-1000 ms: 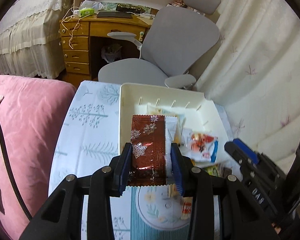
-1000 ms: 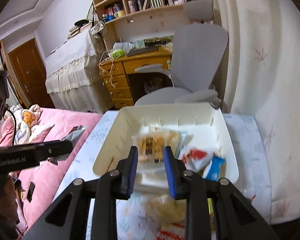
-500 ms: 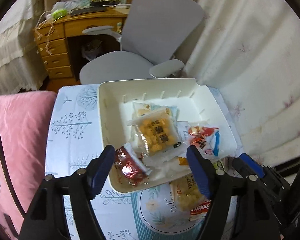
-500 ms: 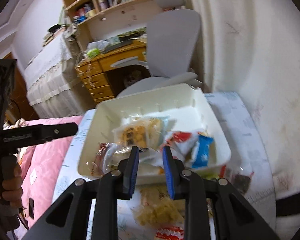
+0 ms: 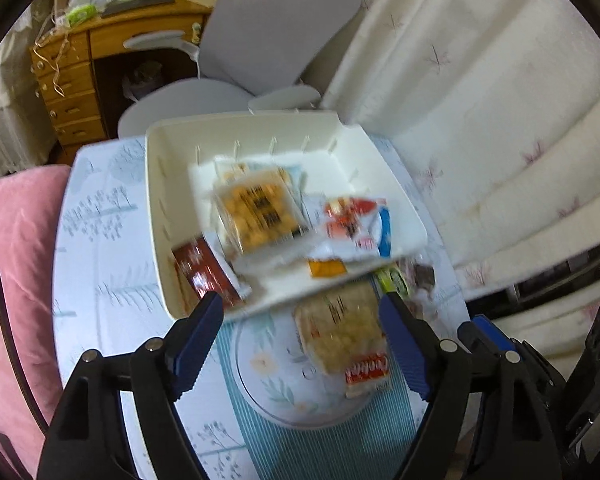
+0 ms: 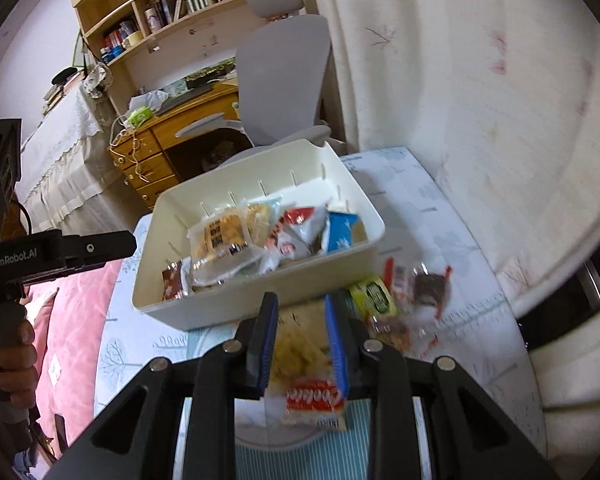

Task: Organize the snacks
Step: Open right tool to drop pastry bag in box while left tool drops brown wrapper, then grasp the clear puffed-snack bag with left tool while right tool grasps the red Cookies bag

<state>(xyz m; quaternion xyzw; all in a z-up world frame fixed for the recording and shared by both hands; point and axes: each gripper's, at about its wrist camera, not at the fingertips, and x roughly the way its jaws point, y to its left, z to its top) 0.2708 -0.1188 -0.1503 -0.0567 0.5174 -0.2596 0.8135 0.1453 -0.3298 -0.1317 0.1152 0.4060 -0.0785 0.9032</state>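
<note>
Your work surface was a small table under a pale blue tree-print cloth [image 5: 100, 240]. On it you had a cream rectangular plastic bin [image 5: 156, 208], just beside its near wall a clear cookie packet with a red label [image 6: 308, 376], a yellow-green wrapped sweet [image 6: 374, 296], and a clear-wrapped dark brown sweet [image 6: 430, 286] near it.

You have bare patterned tablecloth [image 5: 100, 280] left of the cream plastic bin [image 5: 156, 208], while its near wall, the clear cookie packet [image 6: 300, 364] and what seem small wrapped sweets [image 6: 412, 296] at its right crowd the near side.
</note>
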